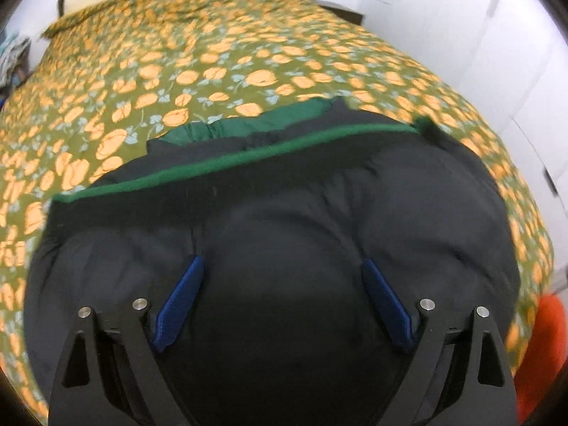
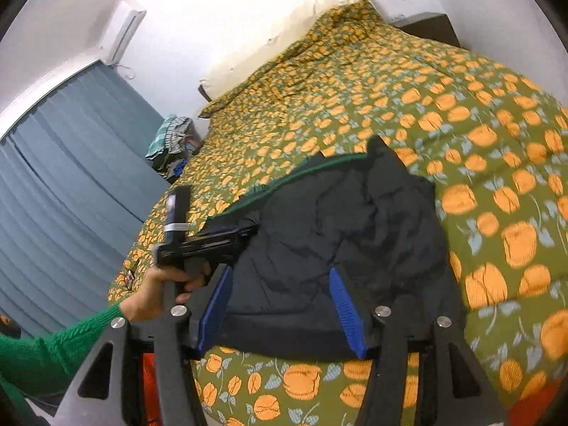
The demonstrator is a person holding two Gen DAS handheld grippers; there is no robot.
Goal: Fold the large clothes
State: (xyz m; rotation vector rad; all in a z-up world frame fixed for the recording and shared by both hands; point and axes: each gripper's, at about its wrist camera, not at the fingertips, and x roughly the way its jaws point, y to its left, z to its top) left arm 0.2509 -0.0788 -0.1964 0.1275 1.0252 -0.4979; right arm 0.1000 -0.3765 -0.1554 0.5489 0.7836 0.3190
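Note:
A black padded jacket (image 1: 284,220) with green trim and green lining lies folded on the bed near its front edge; it also shows in the right wrist view (image 2: 337,234). My left gripper (image 1: 282,266) is open, its blue pads spread wide just above the jacket's middle, holding nothing. My right gripper (image 2: 280,277) is open too, its pads on either side of the jacket's near hem, holding nothing. In the right wrist view the left gripper (image 2: 248,229) reaches over the jacket's left edge, held by a hand in a green sleeve.
The bed carries a green cover with orange flowers (image 1: 213,71), also in the right wrist view (image 2: 479,142). A pillow (image 2: 284,35) lies at the head. White wardrobe doors (image 1: 479,35) stand to the right. Blue curtains (image 2: 71,177) and a clothes pile (image 2: 170,138) are to the left.

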